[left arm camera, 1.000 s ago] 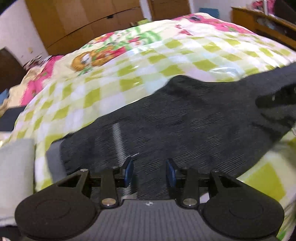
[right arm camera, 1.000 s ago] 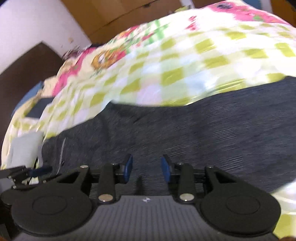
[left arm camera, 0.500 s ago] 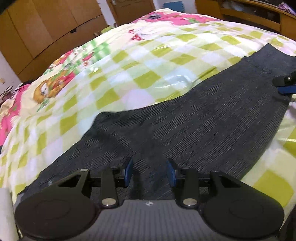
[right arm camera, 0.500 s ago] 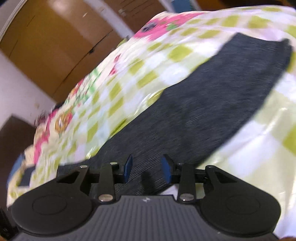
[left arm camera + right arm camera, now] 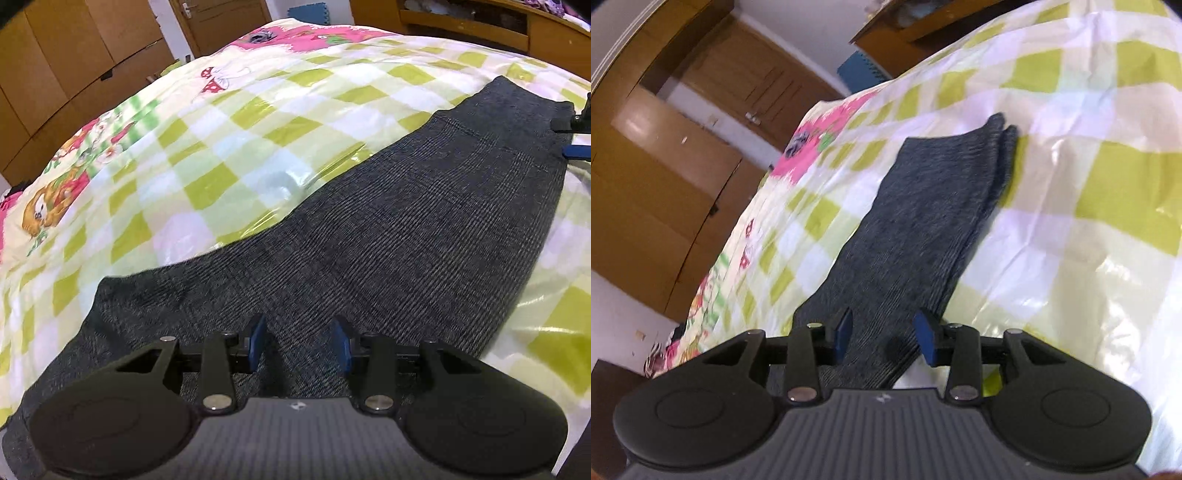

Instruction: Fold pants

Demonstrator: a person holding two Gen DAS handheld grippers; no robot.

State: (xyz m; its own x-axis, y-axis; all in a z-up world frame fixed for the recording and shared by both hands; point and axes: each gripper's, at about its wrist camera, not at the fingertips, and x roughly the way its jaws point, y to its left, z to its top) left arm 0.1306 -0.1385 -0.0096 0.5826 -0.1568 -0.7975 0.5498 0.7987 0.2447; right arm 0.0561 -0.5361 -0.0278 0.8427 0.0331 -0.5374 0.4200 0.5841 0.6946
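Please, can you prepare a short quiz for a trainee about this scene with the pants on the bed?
1. True or false: the grey pants lie spread flat on the checked bed cover.
2. What lies between the jaws of the left gripper? A) a pillow B) pants fabric C) nothing
3. In the right wrist view, does the right gripper have its jaws apart or pressed together?

Key: 1 true; 2 B; 3 apart, over the fabric, not pinching it.
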